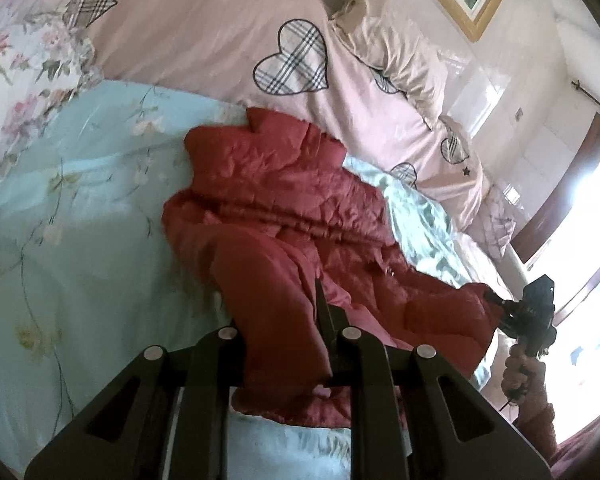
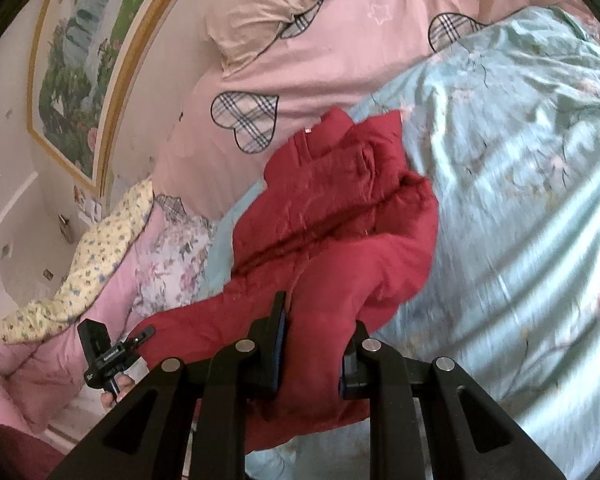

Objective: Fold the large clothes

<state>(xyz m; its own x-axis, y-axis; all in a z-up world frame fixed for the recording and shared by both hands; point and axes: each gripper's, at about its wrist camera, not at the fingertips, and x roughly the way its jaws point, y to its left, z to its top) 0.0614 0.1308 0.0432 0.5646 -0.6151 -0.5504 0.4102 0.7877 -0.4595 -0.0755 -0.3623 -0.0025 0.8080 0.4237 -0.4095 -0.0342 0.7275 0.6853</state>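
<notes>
A red quilted jacket point(image 1: 284, 204) lies crumpled on the light blue floral bedspread point(image 1: 80, 216); it also shows in the right wrist view point(image 2: 340, 208). My left gripper point(image 1: 284, 320) is shut on a fold of the jacket's near edge and lifts it. My right gripper point(image 2: 316, 332) is shut on another part of the near edge, with red cloth bunched between its fingers. The right gripper point(image 1: 496, 300) shows at the far right of the left wrist view, clamped on the jacket's corner. The left gripper point(image 2: 144, 334) shows at the lower left of the right wrist view, clamped on the hem.
A pink duvet with plaid hearts point(image 1: 228, 28) and a beige pillow point(image 1: 396, 56) lie behind the jacket. A floral quilt point(image 2: 112, 248) lies at the bed's side. A framed painting point(image 2: 80, 60) hangs on the wall. A bright window point(image 1: 580, 232) is at the right.
</notes>
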